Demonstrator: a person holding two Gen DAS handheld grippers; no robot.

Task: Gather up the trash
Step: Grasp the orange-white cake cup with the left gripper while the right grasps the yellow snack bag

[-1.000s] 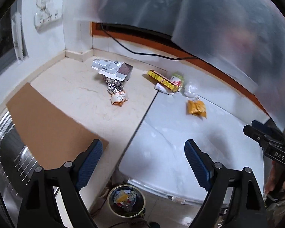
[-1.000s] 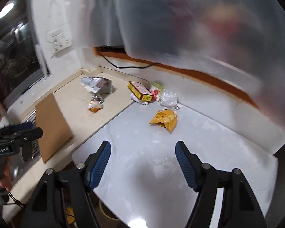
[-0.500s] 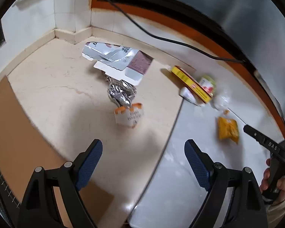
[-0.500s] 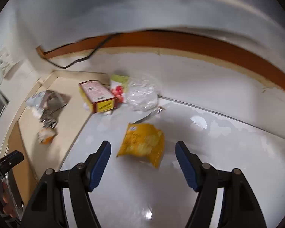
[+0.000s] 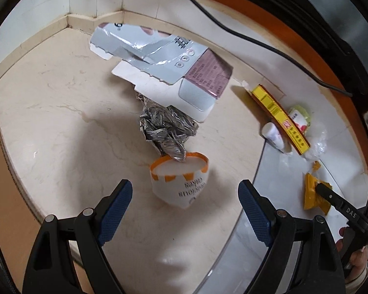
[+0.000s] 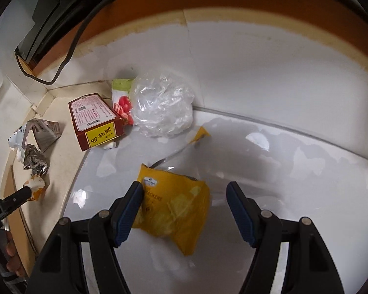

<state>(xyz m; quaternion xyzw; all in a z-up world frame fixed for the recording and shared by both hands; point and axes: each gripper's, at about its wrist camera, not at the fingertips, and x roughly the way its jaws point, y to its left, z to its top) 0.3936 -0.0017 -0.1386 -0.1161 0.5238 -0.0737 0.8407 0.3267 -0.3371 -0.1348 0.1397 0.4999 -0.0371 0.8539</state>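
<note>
Directly in front of the left gripper point(image 5: 184, 201), whose blue-padded jaws stand wide apart, a white paper cup with an orange rim point(image 5: 180, 181) lies on its side on the beige stone counter point(image 5: 56, 122). The cup carries dark print, but it is upside down in this view and I cannot read it. The cup lies ahead of the two pads and neither pad touches it. A crumpled silver foil wrapper point(image 5: 165, 129) touches the rim of the cup. Behind the foil lies a flattened grey carton point(image 5: 159, 58) with a purple label of small text, too fine to read.

The right gripper point(image 6: 185, 210) also has its jaws spread open, and a yellow snack bag point(image 6: 176, 210) lies between them on the glossy white surface point(image 6: 282, 171); its left pad is at the edge of the bag, but I cannot tell if it touches. The bag has a small dark logo and pale letters, partly hidden and blurred. Farther back stands a dark red box point(image 6: 95, 120) with a yellow end panel bearing red Chinese characters. Beside it are a crumpled clear plastic bag point(image 6: 162, 107) and a green and red packet point(image 6: 121, 98), half covered by the plastic. A black cable point(image 6: 71, 46) runs along the orange trim of the wall.
</note>
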